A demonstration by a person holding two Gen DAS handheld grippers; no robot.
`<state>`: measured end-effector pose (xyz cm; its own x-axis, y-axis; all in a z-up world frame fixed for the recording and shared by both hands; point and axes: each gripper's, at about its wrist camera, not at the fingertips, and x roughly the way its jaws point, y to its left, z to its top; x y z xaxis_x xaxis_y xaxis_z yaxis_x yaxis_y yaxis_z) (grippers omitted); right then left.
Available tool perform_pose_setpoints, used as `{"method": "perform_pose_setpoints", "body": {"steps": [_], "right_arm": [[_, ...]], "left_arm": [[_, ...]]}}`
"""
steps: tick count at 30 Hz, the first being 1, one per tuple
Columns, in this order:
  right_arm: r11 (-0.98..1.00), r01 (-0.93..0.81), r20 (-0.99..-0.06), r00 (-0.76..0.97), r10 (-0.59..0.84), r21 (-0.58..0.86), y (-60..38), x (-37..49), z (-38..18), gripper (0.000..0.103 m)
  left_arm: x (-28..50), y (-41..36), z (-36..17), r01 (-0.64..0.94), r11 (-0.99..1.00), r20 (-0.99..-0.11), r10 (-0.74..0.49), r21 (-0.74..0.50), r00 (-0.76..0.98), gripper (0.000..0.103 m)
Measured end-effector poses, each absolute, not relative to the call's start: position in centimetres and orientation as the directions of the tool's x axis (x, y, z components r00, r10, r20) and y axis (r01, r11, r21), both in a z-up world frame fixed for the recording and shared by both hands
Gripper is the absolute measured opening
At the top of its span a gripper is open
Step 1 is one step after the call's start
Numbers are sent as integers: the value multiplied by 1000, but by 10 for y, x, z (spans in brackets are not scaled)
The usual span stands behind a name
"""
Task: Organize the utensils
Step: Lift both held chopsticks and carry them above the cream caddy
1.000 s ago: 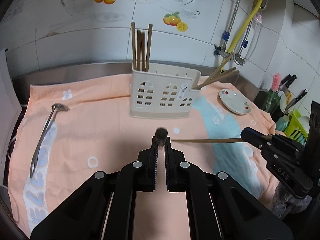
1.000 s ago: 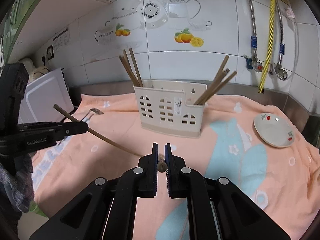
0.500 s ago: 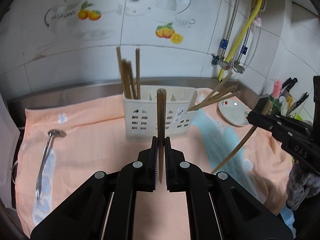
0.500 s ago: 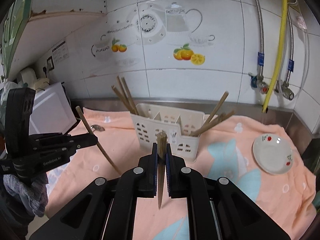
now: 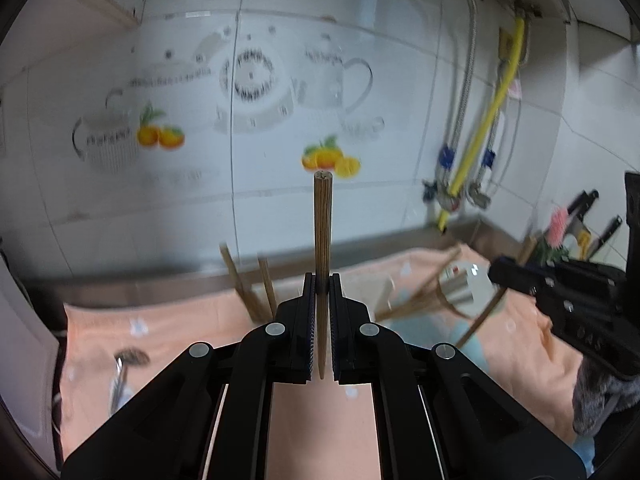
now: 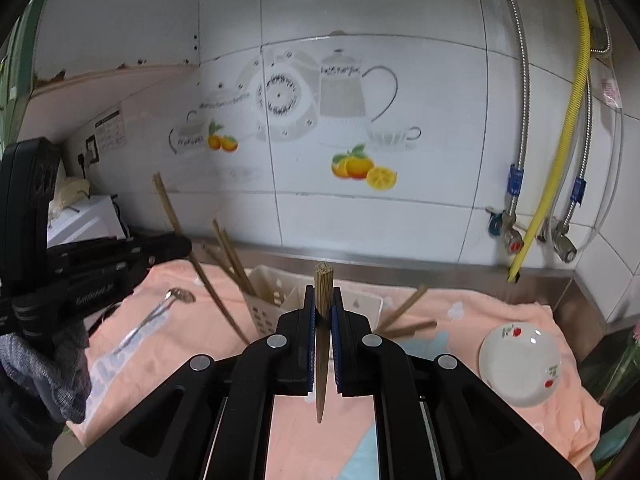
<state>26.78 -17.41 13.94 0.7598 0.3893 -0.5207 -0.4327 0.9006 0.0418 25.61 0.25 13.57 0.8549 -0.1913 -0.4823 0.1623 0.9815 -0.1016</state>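
Observation:
My left gripper (image 5: pixel 320 284) is shut on a brown chopstick (image 5: pixel 322 220) that stands upright between its fingers. In the right wrist view that same gripper (image 6: pixel 176 246) hangs at the left with its chopstick (image 6: pixel 168 204) slanting down. My right gripper (image 6: pixel 322 296) is shut on a second chopstick (image 6: pixel 322 280), also upright; the left wrist view shows this gripper (image 5: pixel 504 276) at the right. Below and beyond both stands the cream utensil holder (image 6: pixel 264 304) with several chopsticks (image 5: pixel 266 284) leaning in it. A metal spoon (image 6: pixel 160 316) lies on the peach towel (image 6: pixel 500 316).
A small white plate (image 6: pixel 520 364) with red fruit prints sits at the right on the towel. The tiled wall with a yellow hose (image 6: pixel 560 160) and steel pipes rises close behind. Knives (image 5: pixel 600 216) stand at the far right, a white appliance (image 6: pixel 92 216) at the left.
Both grippers have risen well above the towel. Each chopstick, first seen end-on or lying level, now stands upright in its jaws. The holder has dropped low in both views.

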Motion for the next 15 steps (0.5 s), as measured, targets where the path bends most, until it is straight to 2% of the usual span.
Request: {"method": "perform_pose_setpoints", "body": {"steps": [9,15], "right_arm": [[903,-429,-501,774,387,34,-171,292,159,7],[908,-419,-462,804,376,10,-166,302,180,7]], "left_arm": [[296,17,158,103,985,-413,-152,-139,898,6],[311,26,154,85,981,-406,-149,-172,902,6]]}}
